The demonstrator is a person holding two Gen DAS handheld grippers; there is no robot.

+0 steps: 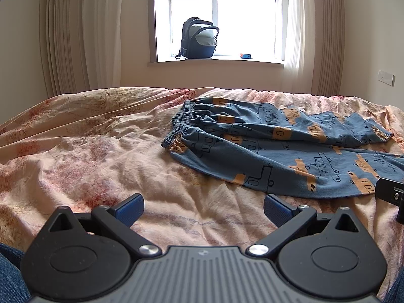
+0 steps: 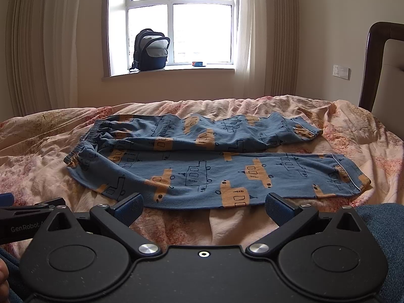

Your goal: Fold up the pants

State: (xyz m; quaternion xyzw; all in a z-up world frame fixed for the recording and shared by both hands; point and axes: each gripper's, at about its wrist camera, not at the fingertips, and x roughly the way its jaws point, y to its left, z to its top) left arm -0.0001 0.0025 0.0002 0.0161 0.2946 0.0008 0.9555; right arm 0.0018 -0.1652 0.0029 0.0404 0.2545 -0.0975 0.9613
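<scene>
One pair of blue pyjama pants (image 2: 202, 161) printed with orange vehicles lies spread on the bed, waistband to the left and its two legs running right, the near leg just beyond the two grippers. The left gripper (image 1: 203, 210) and right gripper (image 2: 204, 209) both hover with jaws spread wide, holding nothing. The crumpled floral bedspread (image 1: 88, 151) fills the foreground; beyond, one backpack (image 2: 151, 50) stands on the windowsill (image 2: 176, 72) between two curtains, and a headboard (image 2: 381, 70) rises far right.

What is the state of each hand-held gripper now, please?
Left hand-held gripper: open, holding nothing.
Right hand-held gripper: open, holding nothing, just short of the pants.
</scene>
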